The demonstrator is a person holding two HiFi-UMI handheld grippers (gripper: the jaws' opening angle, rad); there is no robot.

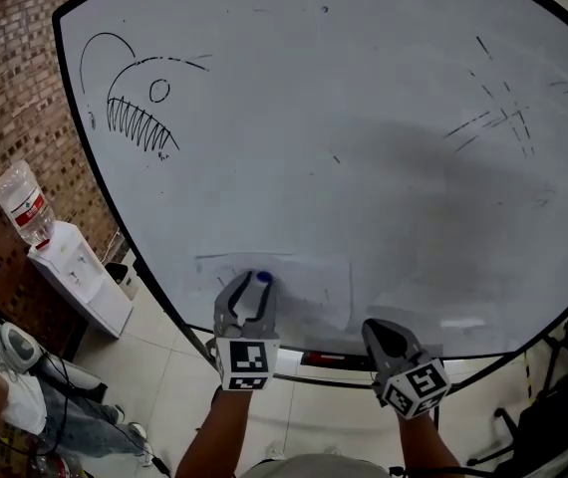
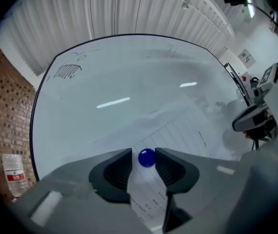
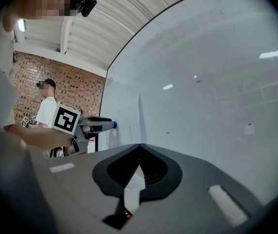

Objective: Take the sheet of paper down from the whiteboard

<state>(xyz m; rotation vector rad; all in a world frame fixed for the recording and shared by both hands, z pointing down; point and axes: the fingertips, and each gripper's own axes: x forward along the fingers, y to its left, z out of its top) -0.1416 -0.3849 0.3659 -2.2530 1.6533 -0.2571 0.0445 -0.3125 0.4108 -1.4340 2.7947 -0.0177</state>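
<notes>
A white sheet of ruled paper (image 2: 180,130) hangs low on the large white whiteboard (image 1: 364,118), pinned there by a small round blue magnet (image 2: 146,158) near the sheet's upper edge. The left gripper (image 1: 255,287) is pressed up to the board with its two dark jaws drawn in on either side of that magnet, clasping it. Going for the magnet looks deliberate, since it is the only fastening visible on the sheet and lifting it should free the paper. The right gripper (image 3: 139,146) hangs lower and to the side, near the board's bottom rim, its jaws brought fully together with nothing between them. It appears to be waiting to catch or pinch the sheet, and would have to spread its jaws first. With the magnet off and no second grip, the paper could slide down the board. A marker sketch of a toothy fish (image 1: 140,103) sits high at the board's left, and a white water dispenser (image 1: 80,277) stands against the brick wall (image 1: 5,88) beside it
</notes>
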